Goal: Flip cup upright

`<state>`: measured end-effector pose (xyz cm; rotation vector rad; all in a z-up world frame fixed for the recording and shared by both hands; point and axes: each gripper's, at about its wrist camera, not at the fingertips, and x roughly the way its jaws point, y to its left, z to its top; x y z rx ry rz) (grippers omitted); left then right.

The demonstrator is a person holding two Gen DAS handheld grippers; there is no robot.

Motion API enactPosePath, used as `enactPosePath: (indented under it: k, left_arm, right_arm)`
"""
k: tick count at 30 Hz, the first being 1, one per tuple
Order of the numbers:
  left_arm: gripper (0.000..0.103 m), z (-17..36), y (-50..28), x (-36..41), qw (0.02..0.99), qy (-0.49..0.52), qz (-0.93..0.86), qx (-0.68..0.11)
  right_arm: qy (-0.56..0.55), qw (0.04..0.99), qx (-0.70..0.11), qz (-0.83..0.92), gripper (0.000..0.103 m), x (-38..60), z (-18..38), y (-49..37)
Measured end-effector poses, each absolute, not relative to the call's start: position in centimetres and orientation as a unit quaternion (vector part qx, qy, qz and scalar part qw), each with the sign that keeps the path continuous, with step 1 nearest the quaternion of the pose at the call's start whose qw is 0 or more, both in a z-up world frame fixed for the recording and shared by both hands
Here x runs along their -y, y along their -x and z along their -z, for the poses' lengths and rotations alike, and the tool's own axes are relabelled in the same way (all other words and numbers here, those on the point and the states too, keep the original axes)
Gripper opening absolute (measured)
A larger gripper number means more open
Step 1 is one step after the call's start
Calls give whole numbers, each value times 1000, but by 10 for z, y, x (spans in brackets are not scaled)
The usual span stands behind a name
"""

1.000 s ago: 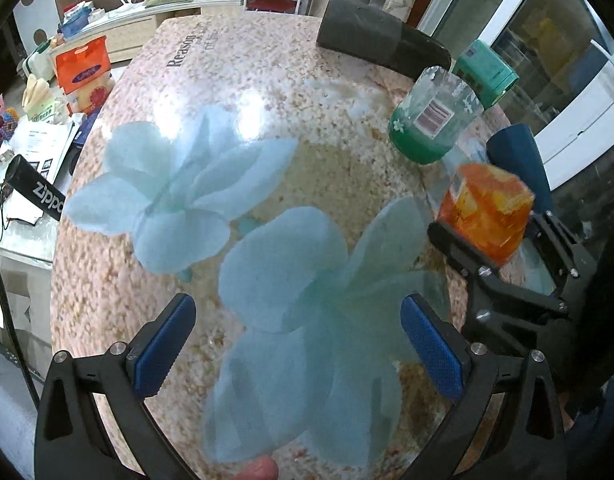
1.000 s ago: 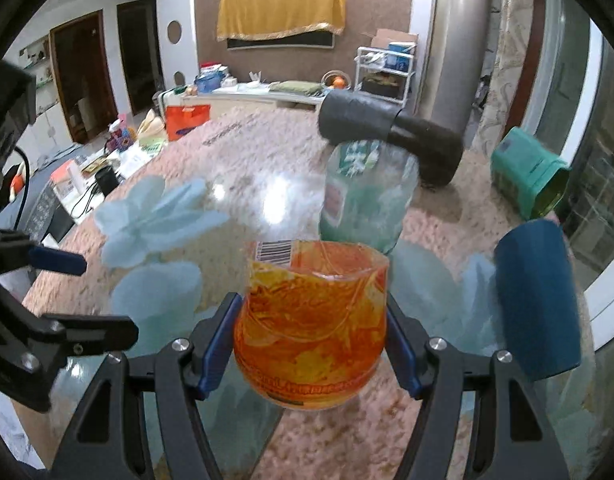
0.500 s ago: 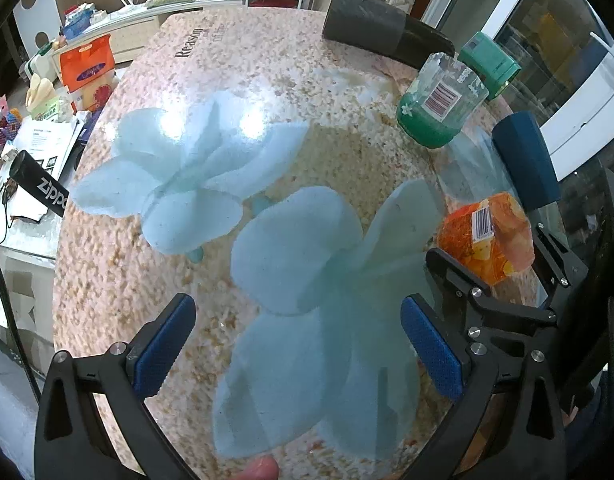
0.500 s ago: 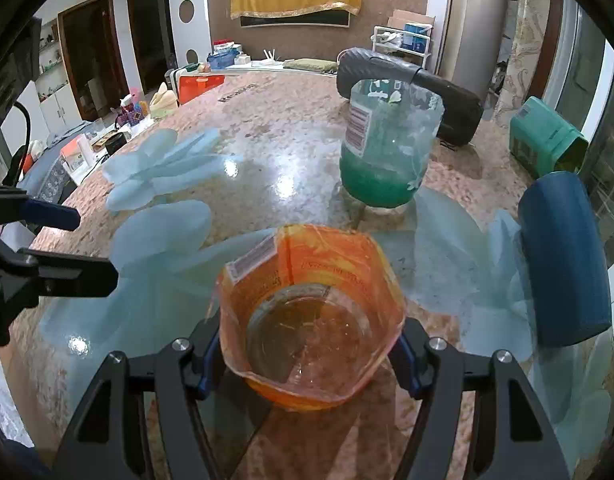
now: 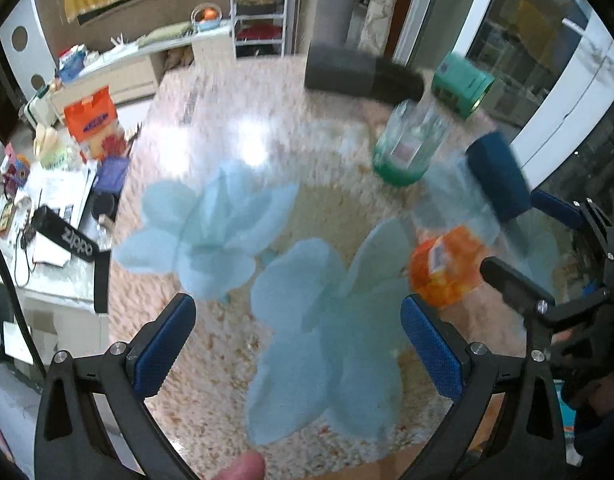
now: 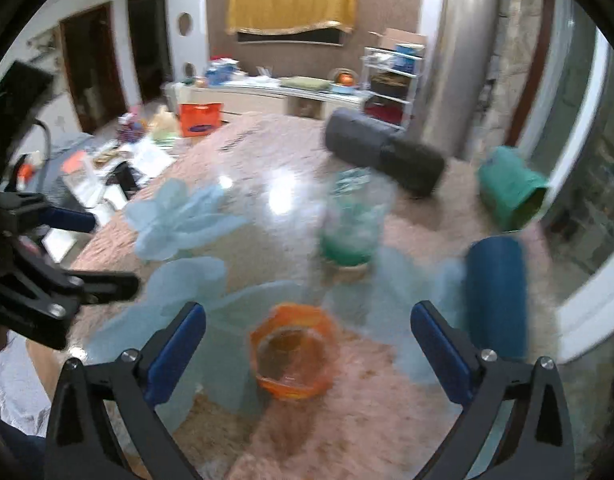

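On table (image 6: pixel 387 420), upright orange cup (image 6: pixel 293 356).

Other items on the flowered table (image 5: pixel 211 376)

A green-based glass jar (image 6: pixel 353 220) stands upright; a blue cup (image 6: pixel 497 296), teal cup (image 6: pixel 511 190) and, seemingly, a dark roll (image 6: pixel 383 156) are lying down.

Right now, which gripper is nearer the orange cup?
Right. The right gripper is open directly around the upright orange cup, not touching. The left gripper is open off to its side.
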<state>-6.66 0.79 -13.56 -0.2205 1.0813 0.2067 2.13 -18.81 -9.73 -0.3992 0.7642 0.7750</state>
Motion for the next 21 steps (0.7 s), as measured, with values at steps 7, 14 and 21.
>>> enactPosePath:
  k: [7, 14, 21]
  left_arm:
    - [103, 81, 62, 8, 873, 97, -87, -470]
    - [103, 61, 65, 30, 871, 88, -77, -477]
    - [103, 61, 67, 59, 866, 67, -62, -492]
  right_arm:
    - [146, 851, -410, -295, 103, 223, 43, -36]
    - [115, 847, -446, -265, 103, 254, 33, -23]
    - [104, 837, -466, -267, 103, 259, 37, -14]
